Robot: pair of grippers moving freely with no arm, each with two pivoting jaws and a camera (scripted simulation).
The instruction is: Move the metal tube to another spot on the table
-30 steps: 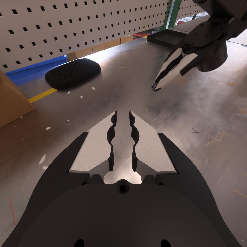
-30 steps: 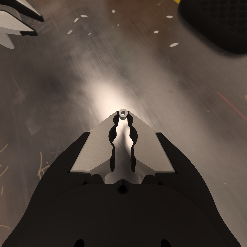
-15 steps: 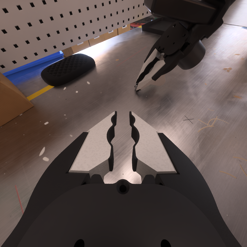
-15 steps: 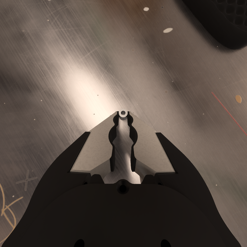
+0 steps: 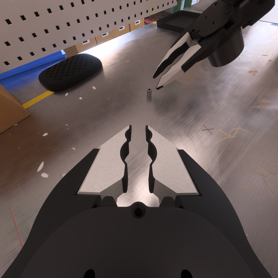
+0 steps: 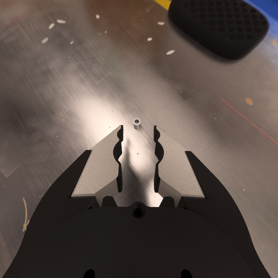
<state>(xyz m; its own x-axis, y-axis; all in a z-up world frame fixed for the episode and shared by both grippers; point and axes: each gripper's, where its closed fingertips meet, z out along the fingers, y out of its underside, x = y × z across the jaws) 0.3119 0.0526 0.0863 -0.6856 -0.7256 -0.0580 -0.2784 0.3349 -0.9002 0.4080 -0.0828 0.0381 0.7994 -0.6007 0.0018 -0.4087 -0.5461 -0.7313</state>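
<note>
The metal tube (image 5: 149, 93), a small short grey cylinder, stands upright on the brushed steel table (image 5: 188, 150). My right gripper (image 5: 155, 82) hangs just above and to the right of it, tips pointing down at it, open and empty. In the right wrist view the tube (image 6: 136, 125) stands just beyond the tips of the right gripper (image 6: 138, 127), centred on the gap and apart from both fingers. My left gripper (image 5: 138, 126) is nearer the camera, low over the table, empty, with a narrow gap between its fingers.
A black mesh pad (image 5: 70, 72) lies at the back left and also shows in the right wrist view (image 6: 218, 28). A white pegboard (image 5: 75, 22) lines the back, with a blue bin (image 5: 30, 66), a cardboard box (image 5: 9, 108) and a black tray (image 5: 176, 21).
My right gripper held the tube between its tips, came down to the table, then opened and drew back. The tube now stands free on the table. The left gripper stayed as it was.
</note>
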